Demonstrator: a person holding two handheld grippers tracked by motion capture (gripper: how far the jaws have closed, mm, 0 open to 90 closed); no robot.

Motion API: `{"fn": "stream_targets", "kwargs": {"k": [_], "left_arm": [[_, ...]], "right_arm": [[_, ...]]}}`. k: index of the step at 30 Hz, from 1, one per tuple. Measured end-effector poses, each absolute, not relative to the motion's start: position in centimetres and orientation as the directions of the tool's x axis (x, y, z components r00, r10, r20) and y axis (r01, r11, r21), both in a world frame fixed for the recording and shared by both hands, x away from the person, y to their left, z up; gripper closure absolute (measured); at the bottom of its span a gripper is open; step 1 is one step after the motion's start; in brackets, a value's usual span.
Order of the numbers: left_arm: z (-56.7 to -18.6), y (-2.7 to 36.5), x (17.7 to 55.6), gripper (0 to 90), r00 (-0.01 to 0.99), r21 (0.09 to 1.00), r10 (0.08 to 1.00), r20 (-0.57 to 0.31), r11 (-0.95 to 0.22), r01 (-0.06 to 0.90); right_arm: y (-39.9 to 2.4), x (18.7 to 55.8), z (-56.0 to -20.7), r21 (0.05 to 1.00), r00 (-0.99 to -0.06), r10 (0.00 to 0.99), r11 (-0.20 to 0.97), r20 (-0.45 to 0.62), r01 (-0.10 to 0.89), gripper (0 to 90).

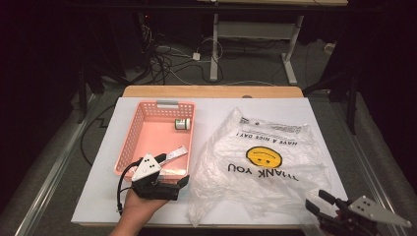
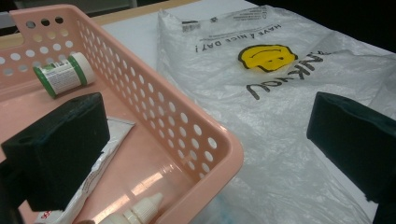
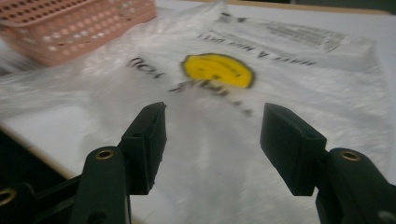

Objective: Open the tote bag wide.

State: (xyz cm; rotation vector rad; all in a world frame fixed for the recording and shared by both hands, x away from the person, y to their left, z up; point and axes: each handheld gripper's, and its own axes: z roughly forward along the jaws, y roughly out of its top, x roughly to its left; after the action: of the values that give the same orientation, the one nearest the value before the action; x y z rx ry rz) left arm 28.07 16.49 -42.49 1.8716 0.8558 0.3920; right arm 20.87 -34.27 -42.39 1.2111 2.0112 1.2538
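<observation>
A pink perforated basket (image 1: 143, 133) (image 2: 154, 100) stands left of centre on the white table top (image 1: 98, 199). It holds a small white bottle with a green label (image 1: 182, 124) (image 2: 63, 74), a flat white tube (image 1: 175, 154) (image 2: 91, 179) and a small dropper bottle (image 2: 135, 212). My left gripper (image 1: 172, 169) (image 2: 205, 140) is open and straddles the basket's near right corner, one jaw inside and one over the bag. A clear plastic bag with a yellow smiley face (image 1: 263, 156) (image 2: 275, 93) (image 3: 217, 70) lies flat to the right. My right gripper (image 1: 315, 198) (image 3: 212, 126) is open over the bag's near right edge, holding nothing.
The basket (image 3: 70, 23) is to the far left in the right gripper view. Beyond the table's wooden far edge (image 1: 211, 91) the floor has cables and a desk frame (image 1: 214, 44). Dark surroundings flank both sides of the table.
</observation>
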Motion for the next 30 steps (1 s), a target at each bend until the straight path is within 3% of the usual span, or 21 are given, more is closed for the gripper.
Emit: {"fn": "stream_targets", "kwargs": {"k": [3,4,7,15,19,27,30], "left_arm": [[-42.6,16.4,28.1,0.0,0.701,0.887,0.705,-0.111,-0.247,0.389],[-42.6,16.4,28.1,0.0,0.701,0.887,0.705,-0.111,-0.247,0.389],[-42.8,16.1,28.2,0.0,0.708,0.887,0.697,-0.114,-0.25,0.389],[-42.6,15.7,27.9,0.0,0.725,0.903,0.685,-0.07,-0.265,0.337],[-42.5,16.2,27.7,0.0,0.717,0.91,0.693,-0.078,-0.244,0.334],[-42.6,16.2,27.8,0.0,0.719,0.908,0.692,-0.067,-0.257,0.332],[-42.6,16.3,27.8,0.0,0.717,0.907,0.693,-0.072,-0.253,0.336]], "right_arm": [[-36.1,25.5,-42.5,0.871,-0.425,0.905,0.182,0.034,0.457,43.2],[-36.1,25.5,-42.5,0.871,-0.425,0.905,0.182,0.034,0.457,43.2],[-38.0,31.0,-43.5,0.847,-0.349,0.937,0.168,0.022,0.505,43.3],[-39.4,39.3,-44.8,0.817,-0.288,0.957,0.138,0.035,0.56,45.1],[-39.4,42.2,-45.6,0.79,-0.298,0.954,0.171,0.016,0.589,46.1],[-39.0,46.1,-47.6,0.722,-0.311,0.95,0.187,0.041,0.667,37.9],[-38.6,46.1,-47.5,0.716,-0.337,0.942,0.227,0.012,0.66,45.3]]}}
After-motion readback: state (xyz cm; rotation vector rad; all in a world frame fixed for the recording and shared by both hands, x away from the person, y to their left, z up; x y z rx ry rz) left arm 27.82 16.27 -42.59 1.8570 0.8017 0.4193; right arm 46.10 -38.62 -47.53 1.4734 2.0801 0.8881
